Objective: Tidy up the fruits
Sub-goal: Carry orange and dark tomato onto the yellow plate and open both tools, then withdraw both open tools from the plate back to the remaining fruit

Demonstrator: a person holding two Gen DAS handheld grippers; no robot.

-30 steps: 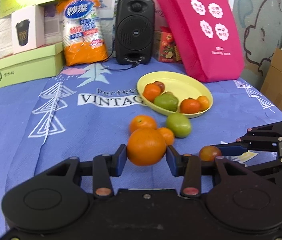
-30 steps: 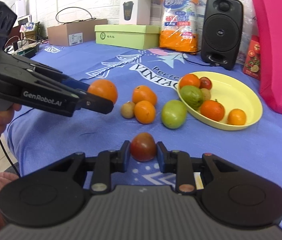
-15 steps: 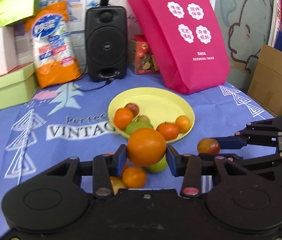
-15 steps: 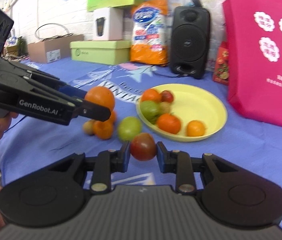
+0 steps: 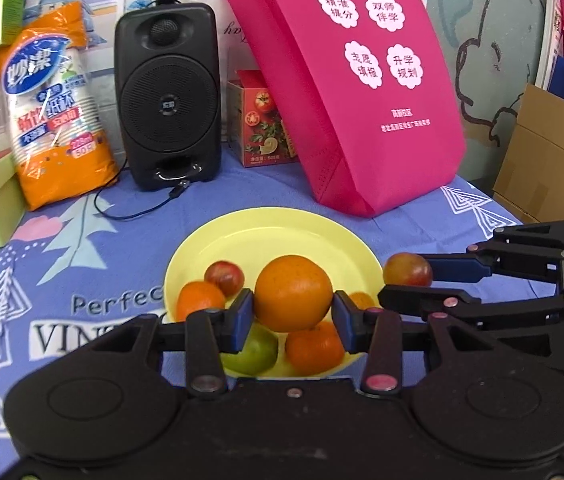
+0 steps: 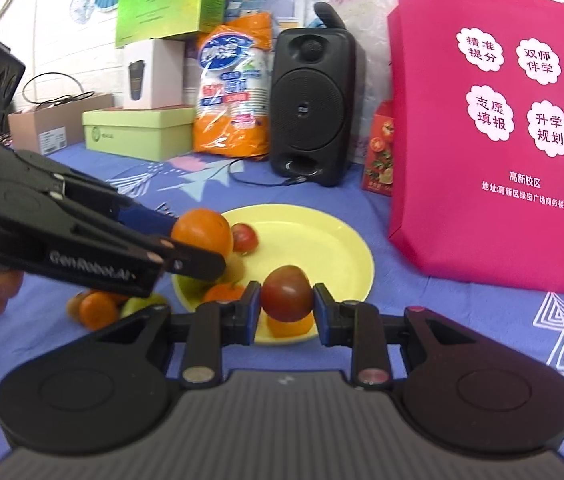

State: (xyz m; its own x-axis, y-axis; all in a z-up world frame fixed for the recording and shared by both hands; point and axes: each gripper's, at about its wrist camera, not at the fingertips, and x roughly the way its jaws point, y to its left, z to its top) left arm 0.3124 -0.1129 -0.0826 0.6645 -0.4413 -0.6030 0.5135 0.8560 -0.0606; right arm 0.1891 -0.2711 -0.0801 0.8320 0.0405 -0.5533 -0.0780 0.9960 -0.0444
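Observation:
My left gripper (image 5: 293, 316) is shut on a large orange (image 5: 293, 298) and holds it above the near part of the yellow plate (image 5: 282, 232). My right gripper (image 6: 286, 312) is shut on a dark red tomato (image 6: 286, 298) above the plate's (image 6: 322, 244) near rim; the tomato (image 5: 408, 269) also shows in the left wrist view, by the plate's right rim. The plate holds several fruits: a red tomato (image 5: 224, 278), oranges (image 5: 199, 300) and a green fruit (image 5: 251, 350). Loose fruits (image 6: 97, 309) lie left of the plate.
A black speaker (image 5: 167, 96) with its cable, a pink bag (image 5: 354, 80), a small tomato-print box (image 5: 261, 120), an orange pack of paper cups (image 5: 57, 112) and a green box (image 6: 137, 132) stand behind the plate on the blue cloth (image 5: 61, 264). Cardboard (image 5: 550, 160) stands off the right.
Both grippers have moved forward with their fruit, from above the loose fruits to above the plate. The grips have not changed.

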